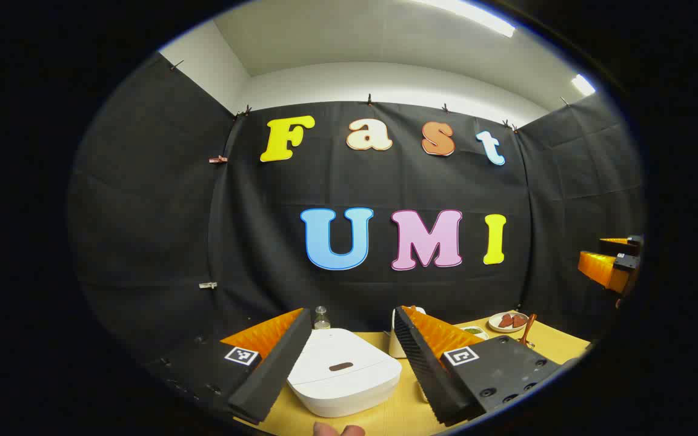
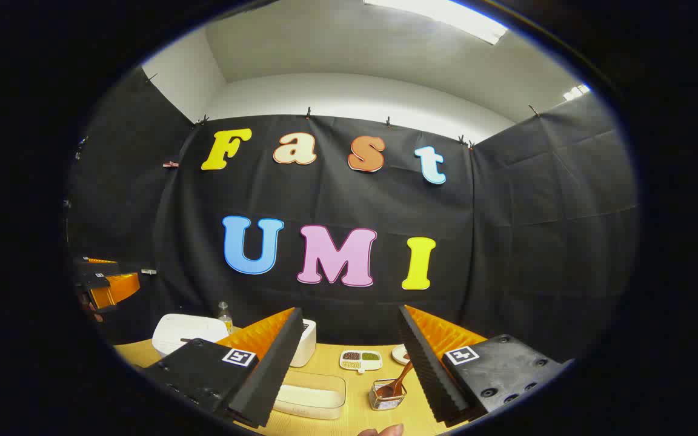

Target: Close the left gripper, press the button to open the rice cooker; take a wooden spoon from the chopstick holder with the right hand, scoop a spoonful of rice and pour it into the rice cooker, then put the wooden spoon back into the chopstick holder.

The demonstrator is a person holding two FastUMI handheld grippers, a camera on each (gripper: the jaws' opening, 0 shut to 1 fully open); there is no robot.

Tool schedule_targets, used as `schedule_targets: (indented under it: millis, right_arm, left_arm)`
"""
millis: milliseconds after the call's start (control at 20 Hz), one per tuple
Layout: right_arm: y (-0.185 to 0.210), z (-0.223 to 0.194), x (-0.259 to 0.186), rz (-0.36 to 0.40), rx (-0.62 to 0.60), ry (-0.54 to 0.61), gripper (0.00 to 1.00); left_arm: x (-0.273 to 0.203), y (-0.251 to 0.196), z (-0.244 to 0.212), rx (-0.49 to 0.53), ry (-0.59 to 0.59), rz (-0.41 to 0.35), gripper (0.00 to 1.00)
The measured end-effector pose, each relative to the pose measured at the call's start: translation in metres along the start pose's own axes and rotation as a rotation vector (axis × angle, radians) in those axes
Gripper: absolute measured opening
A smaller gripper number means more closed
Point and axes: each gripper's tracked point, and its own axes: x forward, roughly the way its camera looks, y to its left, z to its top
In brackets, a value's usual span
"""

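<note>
**Both grippers raised and spread; rice cooker shut, spoon in its holder**

Above the yellow tabletop (image 1: 406,412), at the lower centre of the left gripper view, the left gripper (image 1: 349,354) hangs with its fingers spread wide and nothing between them. Framed in that gap sits the rice cooker (image 1: 343,378), a white, smooth, rounded-corner body with a small dark oval button (image 1: 341,366) on its closed lid. At the right edge of the same view the right gripper (image 1: 612,263) hovers well apart, showing ridged, sawtooth finger faces.

Judged from these views, no step of the task is done: the left fingers are not yet closed, the lid is down, and pressing, scooping, pouring and returning the spoon all remain.

Lower centre of the right gripper view shows the right gripper (image 2: 349,357) likewise released and empty. Between its fingers, low in the frame, stands the chopstick holder (image 2: 387,395), a small open wire-like basket, with the wooden spoon (image 2: 398,379) leaning in it, brown handle tilted toward upper right. Just left of it lies a shallow translucent tray of pale rice (image 2: 311,395). A white divided dish (image 2: 361,360) of coloured grains rests farther back.
</note>
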Motion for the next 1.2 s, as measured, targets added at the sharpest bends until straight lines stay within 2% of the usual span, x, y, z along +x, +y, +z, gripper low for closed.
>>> schedule_targets:
  millis: [700,950,1000,1050,1100,1150,1200]
  right_arm:
    - [0.01,-0.005,0.0,0.005,0.001,0.049,0.97]
    - [0.01,-0.004,0.002,0.002,0.0,0.053,0.97]
    - [0.009,-0.003,0.002,0.001,-0.002,0.053,0.97]
    - [0.009,-0.002,0.002,-0.001,-0.005,0.051,0.97]
    - [0.009,-0.001,0.002,-0.003,-0.008,0.048,0.97]
    - [0.009,-0.001,0.002,-0.006,-0.009,0.048,0.97]
    - [0.009,0.0,0.002,-0.007,-0.009,0.05,0.97]
  left_arm:
    - [0.0,0.004,-0.002,0.003,0.0,-0.009,0.95]
    - [0.008,-0.005,-0.011,0.0,0.044,-0.097,0.96]
    - [0.011,-0.008,-0.013,0.003,0.063,-0.13,0.71]
    - [0.012,-0.014,-0.017,0.004,0.081,-0.172,0.7]
    - [0.012,-0.02,-0.019,0.001,0.095,-0.218,0.46]
    - [0.015,-0.02,-0.021,0.0,0.102,-0.247,0.41]
    - [0.018,-0.018,-0.023,0.002,0.11,-0.27,0.29]
